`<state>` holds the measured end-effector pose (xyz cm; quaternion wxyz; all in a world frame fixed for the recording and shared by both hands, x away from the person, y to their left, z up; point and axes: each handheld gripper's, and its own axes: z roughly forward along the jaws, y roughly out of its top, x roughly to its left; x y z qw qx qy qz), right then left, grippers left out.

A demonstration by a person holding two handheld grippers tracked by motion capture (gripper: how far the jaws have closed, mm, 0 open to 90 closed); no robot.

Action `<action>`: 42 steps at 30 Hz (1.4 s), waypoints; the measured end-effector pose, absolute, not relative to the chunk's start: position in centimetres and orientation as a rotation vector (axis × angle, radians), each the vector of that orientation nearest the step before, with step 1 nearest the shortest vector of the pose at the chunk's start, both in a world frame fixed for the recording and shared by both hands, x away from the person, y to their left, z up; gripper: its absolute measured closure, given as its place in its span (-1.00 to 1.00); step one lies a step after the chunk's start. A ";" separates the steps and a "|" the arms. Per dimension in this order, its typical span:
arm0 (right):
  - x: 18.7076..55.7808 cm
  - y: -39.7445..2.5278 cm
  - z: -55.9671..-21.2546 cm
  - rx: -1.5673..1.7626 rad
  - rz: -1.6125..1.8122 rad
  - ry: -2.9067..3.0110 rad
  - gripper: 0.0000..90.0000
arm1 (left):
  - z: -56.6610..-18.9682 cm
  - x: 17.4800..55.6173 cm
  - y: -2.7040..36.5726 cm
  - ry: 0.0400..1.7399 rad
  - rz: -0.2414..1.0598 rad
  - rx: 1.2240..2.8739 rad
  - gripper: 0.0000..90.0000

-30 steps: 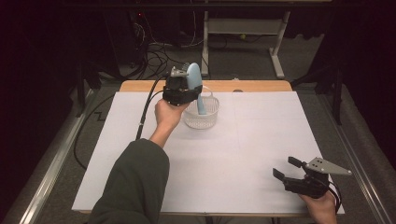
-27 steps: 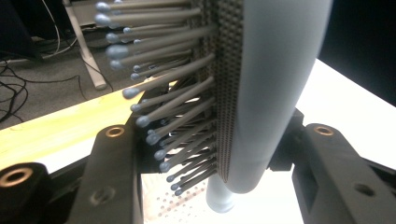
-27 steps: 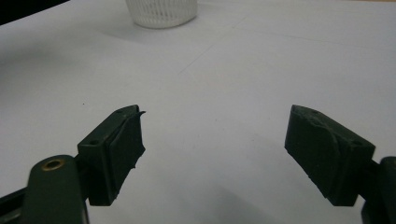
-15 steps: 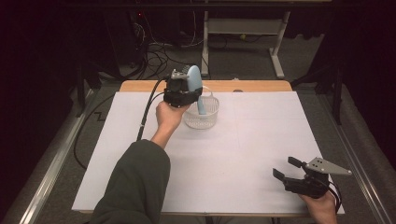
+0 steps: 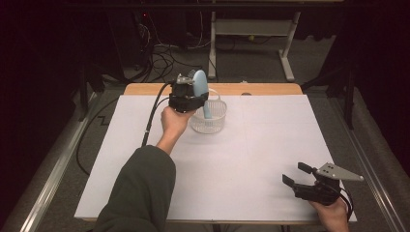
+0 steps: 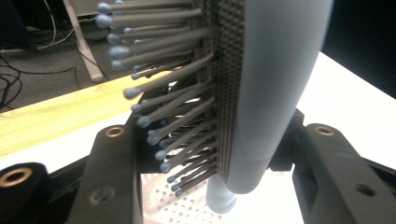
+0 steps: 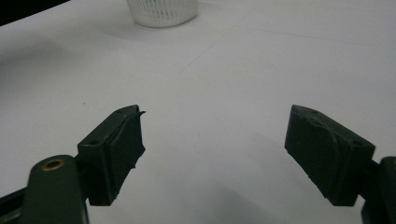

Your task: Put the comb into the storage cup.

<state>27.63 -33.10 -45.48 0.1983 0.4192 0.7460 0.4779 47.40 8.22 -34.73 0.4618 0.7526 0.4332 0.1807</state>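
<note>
The pale blue hairbrush (image 5: 200, 89) stands nearly upright over the white perforated basket (image 5: 212, 122) near the table's far edge, handle end down inside the basket and bristles facing left in the left gripper view (image 6: 187, 93), whether it touches the basket floor I cannot tell. The left gripper (image 5: 189, 96) has its jaws clamped on the brush head, one against the bristle side and one against the smooth back. The right gripper (image 5: 297, 175) rests well apart at the near right corner of the white table (image 5: 270, 140), jaws spread wide with nothing between them.
</note>
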 end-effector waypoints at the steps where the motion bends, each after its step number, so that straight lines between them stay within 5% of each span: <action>1: 27.6 -33.1 -45.5 1.173 1.337 2.087 -0.55 | -34.8 47.4 8.1 1.064 0.444 1.854 0.10; 42: 27.6 -33.2 -45.5 1.176 1.340 2.082 -0.55 | -36.7 47.6 6.7 1.021 0.438 1.943 0.08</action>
